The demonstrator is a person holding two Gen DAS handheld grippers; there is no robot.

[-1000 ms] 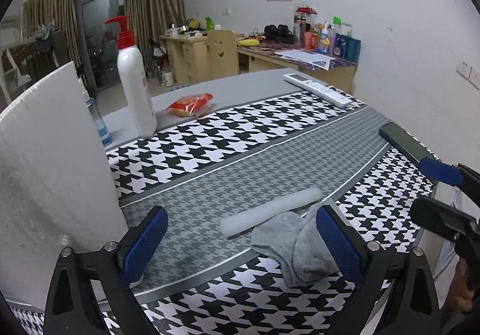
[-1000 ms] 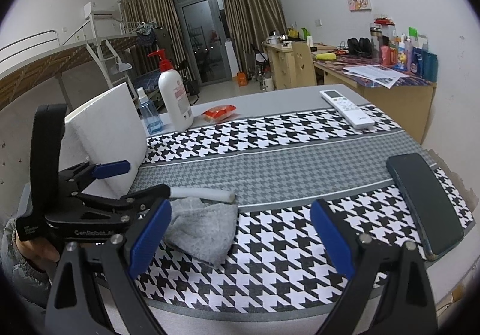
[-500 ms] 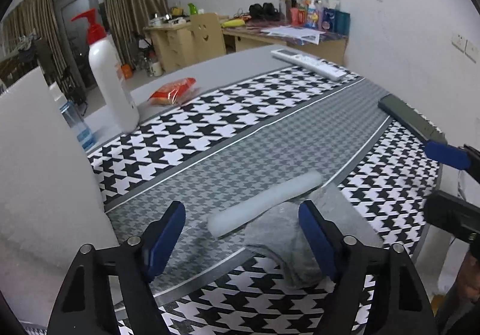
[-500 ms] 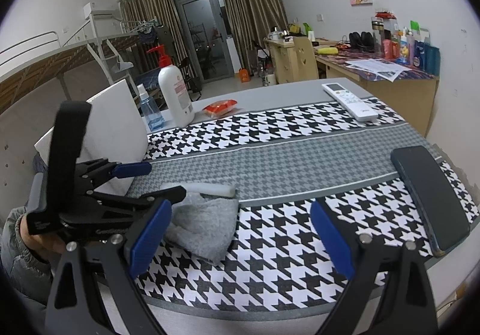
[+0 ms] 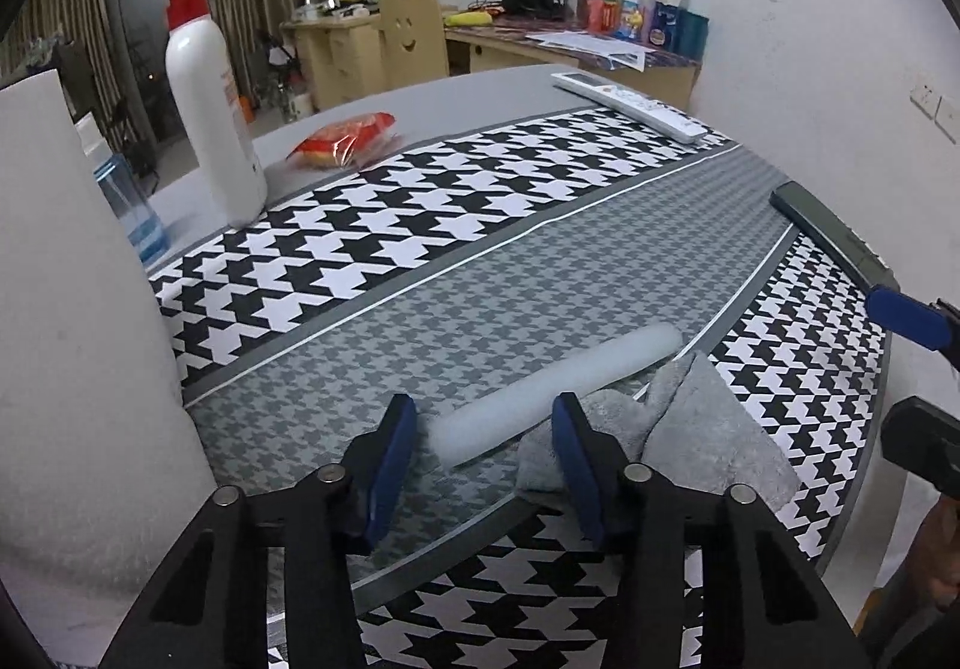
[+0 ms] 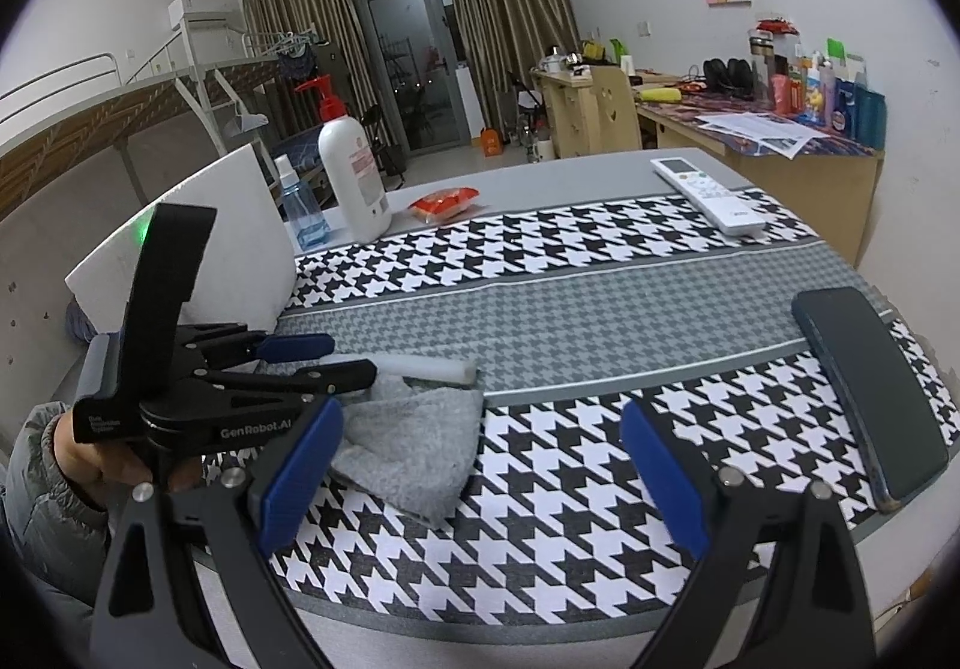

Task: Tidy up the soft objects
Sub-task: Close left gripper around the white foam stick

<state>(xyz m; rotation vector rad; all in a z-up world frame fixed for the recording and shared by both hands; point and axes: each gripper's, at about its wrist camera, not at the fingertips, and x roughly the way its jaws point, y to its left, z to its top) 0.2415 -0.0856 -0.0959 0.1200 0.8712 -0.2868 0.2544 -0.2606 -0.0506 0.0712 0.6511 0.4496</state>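
A white foam tube (image 5: 552,393) lies on the houndstooth cloth with a grey towel (image 5: 708,429) against its near side. My left gripper (image 5: 486,459) is open, its blue pads either side of the tube's near end, not touching it. In the right wrist view the left gripper (image 6: 336,357) reaches over the tube (image 6: 432,369) and towel (image 6: 414,447). My right gripper (image 6: 480,471) is open and empty, held above the cloth to the right of the towel.
A white foam board (image 5: 78,345) stands at the left. A pump bottle (image 5: 210,111), a blue spray bottle (image 5: 132,207) and a red snack packet (image 5: 342,138) stand behind. A remote (image 6: 708,195) and a dark phone (image 6: 870,387) lie at the right edge.
My left gripper has moved forward and down onto the tube's near end and its jaws have narrowed around it. The right gripper has barely moved.
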